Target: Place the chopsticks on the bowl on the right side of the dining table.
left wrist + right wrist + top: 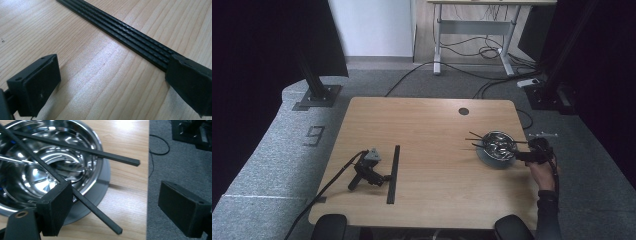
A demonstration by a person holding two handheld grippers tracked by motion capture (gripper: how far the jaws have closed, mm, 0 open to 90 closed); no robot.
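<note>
A steel bowl [498, 145] sits on a grey plate [101, 191] at the table's right side. Thin black sticks [75, 147] lie across the bowl, and one stick [97, 212] juts out over the rim toward me. A hand holds my right gripper [521, 156] just right of the bowl. Its jaws stand open [120, 212], the left jaw against the jutting stick and the right jaw over the table edge. My left gripper [383, 177] lies on the table with no hand on it, open [112, 87], its right jaw touching a long black ribbed strip [120, 32].
The wooden table [432, 150] has a round cable hole [463, 111] at the back right. Grey carpet [175, 165] with cables lies beyond the right edge. Black stands [317, 92] flank the table, and a desk frame [474, 30] stands behind.
</note>
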